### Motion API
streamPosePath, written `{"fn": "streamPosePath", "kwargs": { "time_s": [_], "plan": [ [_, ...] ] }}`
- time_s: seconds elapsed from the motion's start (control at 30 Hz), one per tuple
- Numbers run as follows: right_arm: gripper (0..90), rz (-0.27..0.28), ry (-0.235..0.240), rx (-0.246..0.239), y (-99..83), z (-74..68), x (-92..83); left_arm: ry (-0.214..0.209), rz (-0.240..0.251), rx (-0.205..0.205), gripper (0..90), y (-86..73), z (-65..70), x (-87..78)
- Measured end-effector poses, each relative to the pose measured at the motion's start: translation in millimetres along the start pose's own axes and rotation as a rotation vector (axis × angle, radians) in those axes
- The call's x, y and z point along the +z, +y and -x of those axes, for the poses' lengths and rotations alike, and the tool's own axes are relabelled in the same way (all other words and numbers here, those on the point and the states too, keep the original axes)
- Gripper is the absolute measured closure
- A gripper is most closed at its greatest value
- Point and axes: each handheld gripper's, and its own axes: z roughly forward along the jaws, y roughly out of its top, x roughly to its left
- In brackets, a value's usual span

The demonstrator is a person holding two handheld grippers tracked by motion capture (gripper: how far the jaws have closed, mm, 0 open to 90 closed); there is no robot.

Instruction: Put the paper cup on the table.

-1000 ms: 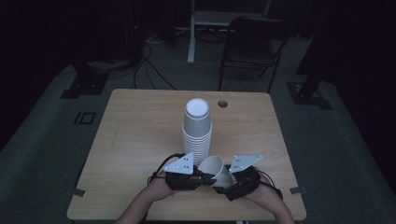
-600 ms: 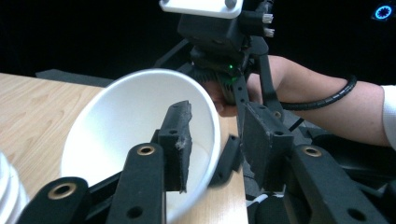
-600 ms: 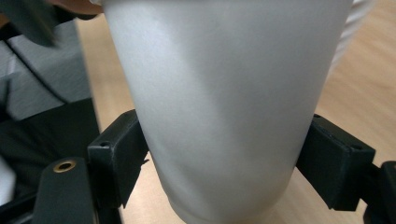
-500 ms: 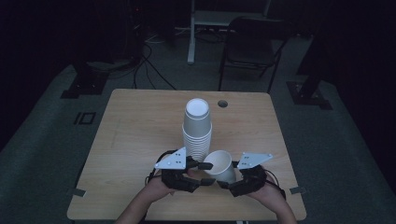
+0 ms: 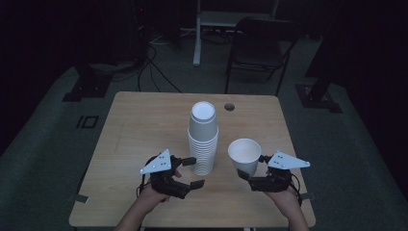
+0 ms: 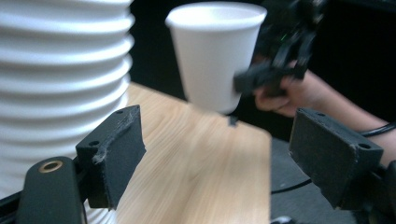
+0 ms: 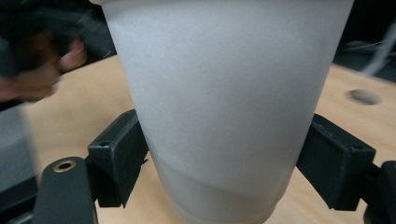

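Note:
A tall stack of white foam cups [image 5: 202, 139] stands upside down in the middle of the wooden table [image 5: 134, 130]. To its right, my right gripper [image 5: 248, 169] is shut on a single white cup [image 5: 244, 155], held upright and lifted a little above the table. Both pads press that cup's [image 7: 224, 102] lower wall in the right gripper view. My left gripper [image 5: 193, 172] is open at the foot of the stack, its jaws wide with nothing between them. In the left gripper view the stack [image 6: 60, 88] is at the left and the held cup [image 6: 212, 51] hangs ahead.
A round cable hole [image 5: 229, 106] lies in the table's far side. A dark chair [image 5: 260, 50] and a white desk leg [image 5: 197, 33] stand behind the table. Cables run across the floor at the back left.
The single cup went from tilted between both grippers to upright in the right gripper, which carried it right and away from the stack. The left gripper let go and drew back left.

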Motion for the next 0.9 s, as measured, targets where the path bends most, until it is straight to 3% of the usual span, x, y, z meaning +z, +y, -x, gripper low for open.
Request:
{"fn": "streamPosePath", "kwargs": {
  "time_s": [0.07, 0.13, 0.17, 0.27, 0.47, 0.53, 0.6, 0.7, 0.77, 0.9],
  "plan": [
    [20.8, 0.011, -0.010, 0.019, -1.3, 3.4, 1.2, 0.039, -0.026, 0.007, 15.2, -4.4, -1.5, -3.2],
    [20.8, 0.015, -0.041, 0.023, -2.5, 5.2, 3.8, 0.089, -0.055, 0.015, 14.5, -9.4, -2.9, -7.4],
    [20.8, 0.027, -0.069, 0.027, -3.5, 5.9, 5.3, 0.105, -0.058, 0.012, 9.8, -11.1, -3.4, -8.7],
    [20.8, 0.029, -0.097, 0.034, -5.6, 10.3, 10.5, 0.162, -0.093, -0.026, 0.6, -18.7, -7.5, -14.0],
    [20.8, 0.031, -0.146, 0.072, -12.0, 21.5, 20.5, 0.318, -0.115, -0.096, 0.1, -36.2, -21.1, -31.8],
    [20.8, 0.027, -0.153, 0.078, -13.7, 24.5, 22.4, 0.398, -0.119, -0.112, 0.0, -41.3, -24.4, -38.5],
    [20.8, 0.025, -0.155, 0.084, -15.0, 27.4, 24.1, 0.433, -0.125, -0.144, 0.0, -47.1, -30.6, -46.5],
    [20.8, 0.031, -0.169, 0.095, -17.2, 31.5, 25.9, 0.537, -0.161, -0.149, 0.0, -54.4, -36.8, -54.5],
    [20.8, 0.035, -0.175, 0.107, -19.0, 35.0, 27.0, 0.570, -0.180, -0.188, 0.0, -59.5, -41.8, -60.3],
    [20.8, 0.035, -0.186, 0.119, -21.3, 37.8, 28.3, 0.647, -0.254, -0.216, 0.0, -69.8, -49.2, -68.0]
  ]
}}
